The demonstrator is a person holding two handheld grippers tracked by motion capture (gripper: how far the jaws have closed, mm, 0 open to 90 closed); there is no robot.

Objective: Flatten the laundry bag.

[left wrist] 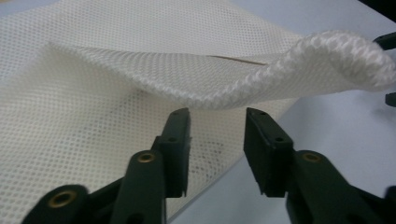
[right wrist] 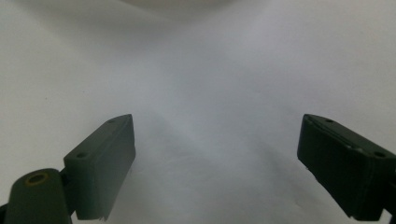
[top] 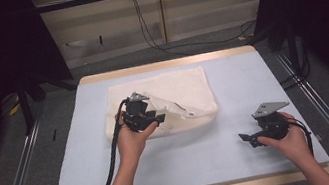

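Note:
A white mesh bag [top: 168, 99] lies flat on the pale blue table cover [top: 236, 80], towards the back middle. My left gripper [top: 157, 120] sits at the bag's front edge, held in the person's left hand. In the left gripper view its jaws [left wrist: 217, 114] stand apart with an empty gap between them, and a raised, curled fold of the mesh [left wrist: 224, 79] arches just beyond the tips, touching neither pad. My right gripper [top: 247, 138] rests low over the bare cover at the front right, well away from the bag, its jaws [right wrist: 217, 121] spread wide on nothing.
The cover stops at a wooden table edge [top: 168, 64] at the back and at the front. Metal rails [top: 328, 111] run along both sides of the table. Dark curtains flank it, and cables [top: 152, 33] lie on the floor behind.

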